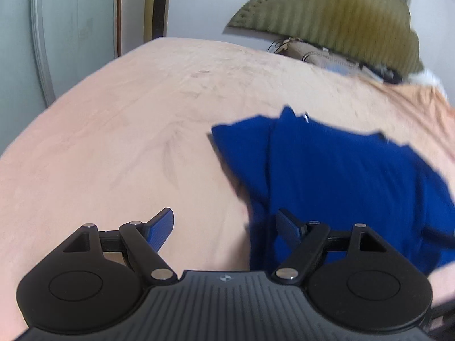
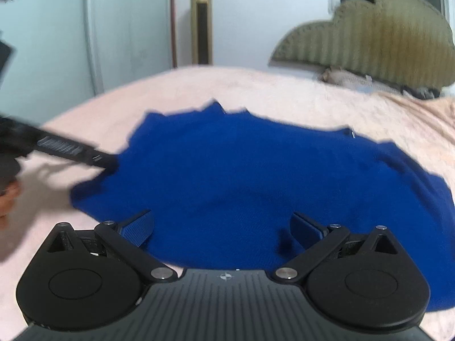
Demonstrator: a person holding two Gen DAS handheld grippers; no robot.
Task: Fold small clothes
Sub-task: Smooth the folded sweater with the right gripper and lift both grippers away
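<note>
A small blue shirt point(image 2: 241, 176) lies spread on the pink bed cover point(image 2: 284, 91). My right gripper point(image 2: 221, 227) is open and empty, its blue fingers over the shirt's near hem. The shirt also shows in the left wrist view point(image 1: 341, 176), to the right, with one sleeve point(image 1: 241, 147) pointing left. My left gripper point(image 1: 224, 224) is open and empty at the shirt's left edge, one finger over the bed cover point(image 1: 113, 142), the other over the cloth. The left gripper also shows as a blurred dark bar in the right wrist view point(image 2: 71, 150), at the shirt's left side.
An olive scalloped headboard point(image 2: 369, 34) stands at the far right, with small items point(image 1: 327, 56) lying below it. A pale wardrobe point(image 2: 57, 42) and a tall gold-framed unit point(image 2: 202, 22) stand beyond the bed. A bare hand point(image 2: 7, 199) shows at the left edge.
</note>
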